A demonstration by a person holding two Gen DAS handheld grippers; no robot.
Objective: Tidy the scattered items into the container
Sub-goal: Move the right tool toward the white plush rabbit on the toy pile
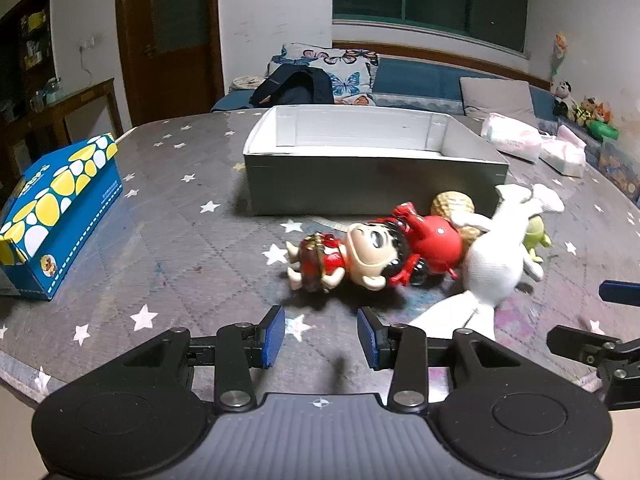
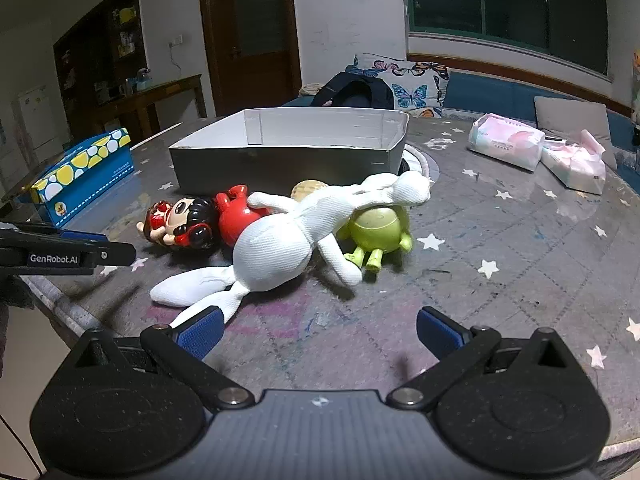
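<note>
I hold my left gripper (image 1: 321,336) and right gripper (image 2: 318,330) spread, empty, toys piled at 12 o'clock before the box (image 1: 360,184).

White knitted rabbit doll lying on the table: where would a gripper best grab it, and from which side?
Probably the white knitted rabbit doll is best taken at its narrow waist, above the round belly. It lies flat, draped over the green toy, so the open right gripper should come from above, from the near side.
</note>
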